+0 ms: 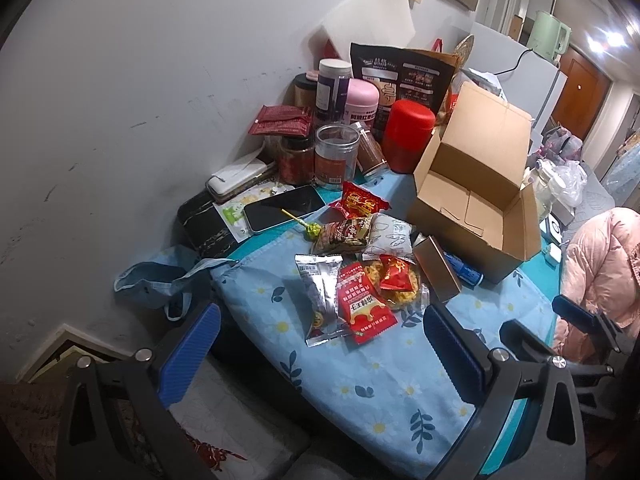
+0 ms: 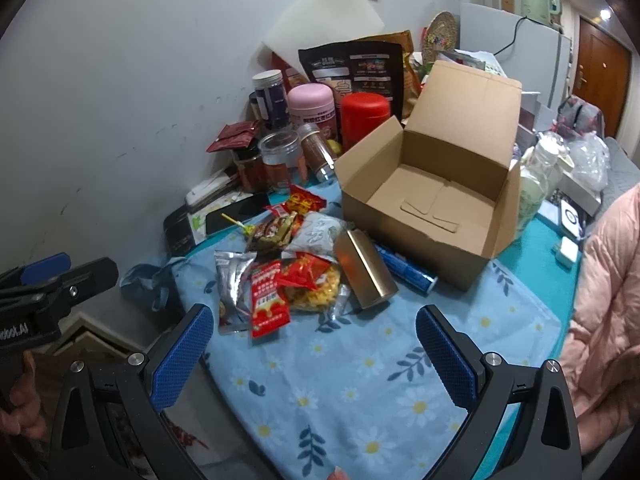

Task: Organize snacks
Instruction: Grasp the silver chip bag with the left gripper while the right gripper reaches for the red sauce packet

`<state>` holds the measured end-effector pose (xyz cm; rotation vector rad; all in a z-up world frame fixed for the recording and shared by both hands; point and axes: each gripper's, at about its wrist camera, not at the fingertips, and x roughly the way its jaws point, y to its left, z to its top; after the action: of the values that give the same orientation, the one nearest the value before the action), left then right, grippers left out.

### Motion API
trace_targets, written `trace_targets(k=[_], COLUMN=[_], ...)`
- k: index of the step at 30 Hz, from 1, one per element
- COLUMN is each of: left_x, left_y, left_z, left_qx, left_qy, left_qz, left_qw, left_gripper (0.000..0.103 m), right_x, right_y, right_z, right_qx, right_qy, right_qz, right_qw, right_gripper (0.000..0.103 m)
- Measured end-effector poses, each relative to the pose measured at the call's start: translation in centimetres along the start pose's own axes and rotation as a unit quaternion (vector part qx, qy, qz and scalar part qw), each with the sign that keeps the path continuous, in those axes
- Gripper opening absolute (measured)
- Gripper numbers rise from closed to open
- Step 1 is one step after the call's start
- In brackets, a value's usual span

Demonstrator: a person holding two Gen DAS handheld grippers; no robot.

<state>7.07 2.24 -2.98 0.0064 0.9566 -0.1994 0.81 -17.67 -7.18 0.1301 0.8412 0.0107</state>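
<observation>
snack packets [image 2: 280,264] heaped beside open, empty cardboard box [image 2: 432,200]

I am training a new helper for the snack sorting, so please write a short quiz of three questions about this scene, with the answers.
1. True or false: the cardboard box already holds some snacks.
2. Which thing lies nearest the box's front wall? A) the lollipop B) the gold box C) the phone
3. Fill in: both the left gripper and the right gripper are ____ and hold nothing.

Key
1. False: only its bare bottom flaps show.
2. B: it lies beside the blue packet at the box's front; the lollipop and phone lie further toward the wall.
3. open
</observation>
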Motion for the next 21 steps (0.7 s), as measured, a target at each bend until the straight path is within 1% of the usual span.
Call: trace_targets(k=[5, 11, 12, 13, 18, 21], left_x=[2.8, 6.8, 7.6, 8.1, 11.5, 13.2], left_y=[0.1, 0.1, 0.2, 0.2, 0.6, 0.6], left_z=[0.4, -0.1, -0.2, -0.3, -0.6, -0.9], left_qx=[-0.005, 0.003, 0.003, 0.002, 0.002, 0.009], left_qy=[0.022, 0.049, 0.054, 0.056, 0.072, 0.08], left_qz=[-0.006, -0.005, -0.004, -0.003, 0.0, 0.001], left_qw=[0.9997, 0.9988, 0.9985, 0.9984, 0.9974, 0.9968], left_gripper=[0.103, 0.103, 0.102, 0.1, 0.1, 0.093], right_x=[2.2, 5.5, 5.9, 6.7, 9.7, 11.1], right_y=[-0.2, -0.6, -0.8, -0.9, -0.8, -0.5], right_z=[-0.4, -0.8, -0.9, -1.0, -1.5, -1.7], right_qx=[-0.004, -0.01, -0.01, -0.008, -0.006, -0.009], right_qy=[0.016, 0.042, 0.045, 0.05, 0.072, 0.077], right_qz=[0.006, 0.001, 0.002, 0.006, 0.027, 0.038], right_qw=[1.0, 0.999, 0.999, 0.999, 0.997, 0.996], right_gripper=[0.103, 0.103, 0.103, 0.103, 0.103, 0.102])
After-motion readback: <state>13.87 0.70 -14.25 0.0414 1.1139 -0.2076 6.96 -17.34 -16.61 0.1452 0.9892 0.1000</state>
